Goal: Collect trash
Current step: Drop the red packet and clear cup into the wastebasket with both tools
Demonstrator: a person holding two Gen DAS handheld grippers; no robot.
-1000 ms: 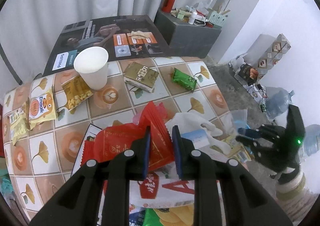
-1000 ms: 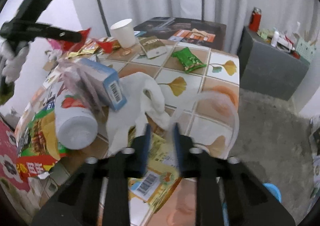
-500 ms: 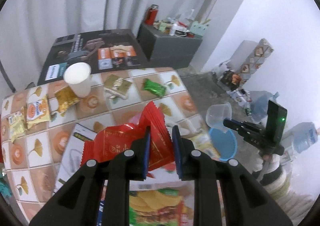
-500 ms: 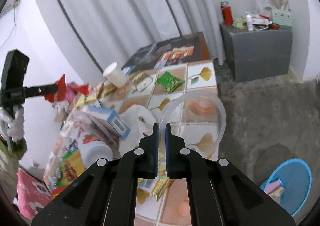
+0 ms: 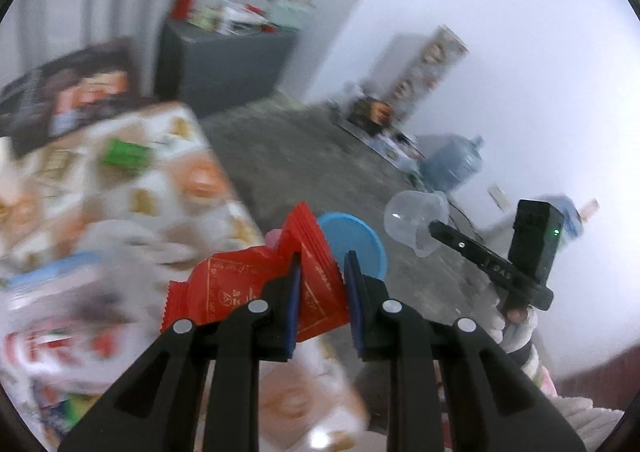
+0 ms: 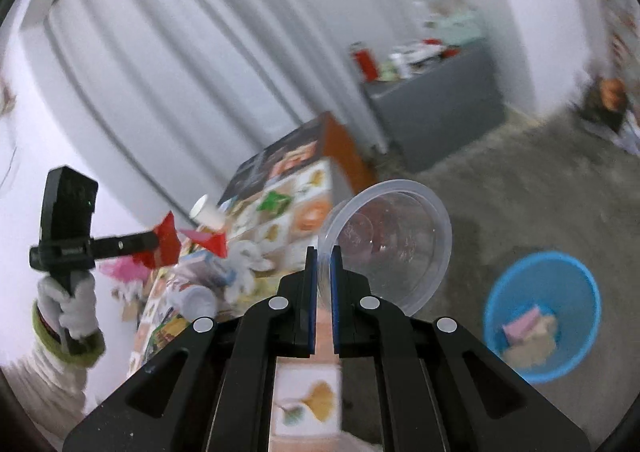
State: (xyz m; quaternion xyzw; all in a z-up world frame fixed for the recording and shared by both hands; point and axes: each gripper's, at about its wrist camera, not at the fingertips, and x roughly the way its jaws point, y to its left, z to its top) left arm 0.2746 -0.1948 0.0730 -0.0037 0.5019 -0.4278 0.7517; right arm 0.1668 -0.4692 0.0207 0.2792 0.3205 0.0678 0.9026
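My left gripper (image 5: 322, 262) is shut on a crumpled red snack wrapper (image 5: 256, 284), held in the air past the table's corner. Beyond it on the floor stands a blue bin (image 5: 356, 240). My right gripper (image 6: 323, 252) is shut on the rim of a clear plastic cup (image 6: 394, 248), lifted off the table. In the right wrist view the blue bin (image 6: 544, 316) sits low on the right with some trash inside. Each gripper shows in the other's view: the right one with its cup (image 5: 416, 220), the left one with the wrapper (image 6: 168, 240).
The tiled table (image 5: 172, 172) carries more litter: a green packet (image 5: 126, 154), a white paper cup (image 6: 206, 212), boxes and packets. A grey cabinet (image 6: 436, 116) stands by the curtain. A water jug (image 5: 452, 168) and boxes line the far wall. Grey floor lies around the bin.
Both grippers have swung away from the table toward the floor and the blue bin. The right one closed on the clear cup's rim and lifted it; the left kept hold of the red wrapper.
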